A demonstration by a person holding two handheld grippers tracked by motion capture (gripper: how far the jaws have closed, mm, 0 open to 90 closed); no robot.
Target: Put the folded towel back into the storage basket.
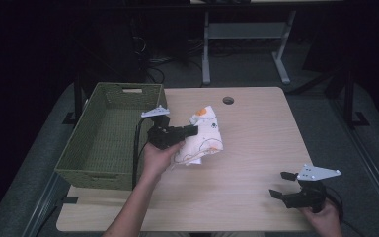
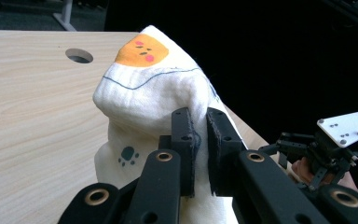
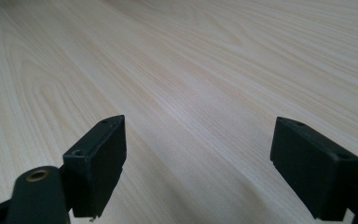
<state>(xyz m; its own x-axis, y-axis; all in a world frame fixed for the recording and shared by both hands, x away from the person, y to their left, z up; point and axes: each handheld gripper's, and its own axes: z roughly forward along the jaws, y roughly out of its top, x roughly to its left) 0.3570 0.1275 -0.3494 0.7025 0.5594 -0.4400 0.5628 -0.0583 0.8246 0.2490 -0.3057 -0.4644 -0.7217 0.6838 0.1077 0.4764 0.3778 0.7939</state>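
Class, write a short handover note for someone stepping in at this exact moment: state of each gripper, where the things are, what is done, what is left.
Left gripper: shut on a fold of the white printed cloth, which is bunched on the table just right of the green woven basket.
Right gripper: open, holding nothing, near the table's front right corner.
Done: cloth gripped.
Left, most likely: carry the cloth into the basket, then release.
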